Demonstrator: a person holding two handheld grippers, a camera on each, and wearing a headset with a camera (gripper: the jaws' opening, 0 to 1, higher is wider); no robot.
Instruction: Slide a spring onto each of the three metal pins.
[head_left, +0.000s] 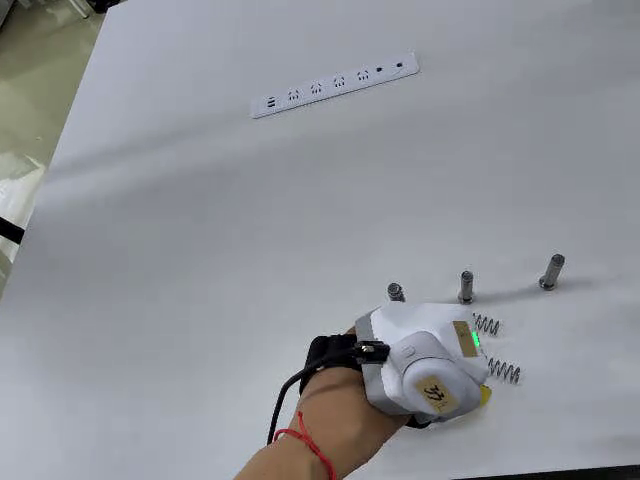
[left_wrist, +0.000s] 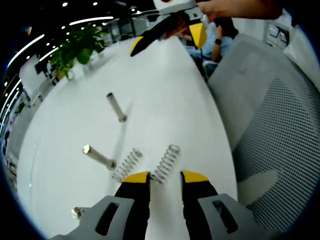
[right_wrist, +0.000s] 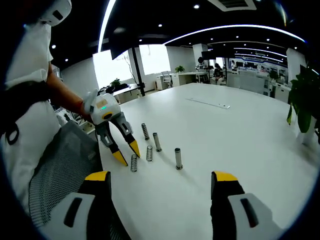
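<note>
Barely begun: springs (left_wrist: 166, 162) loose on the tabletop (left_wrist: 165, 90)
Two lie beside three upright pins (left_wrist: 98, 156); two pins are bare, the third unclear. Left claw (left_wrist: 165, 176), part open and empty, hovers at one spring; right claw (right_wrist: 160, 176) wide, empty, well back.

Your left gripper (right_wrist: 127, 153) has a white body and black jaws tipped yellow. The pins (head_left: 466, 286) are grey metal, the springs (head_left: 504, 371) silver, the table (head_left: 200, 250) white.
</note>
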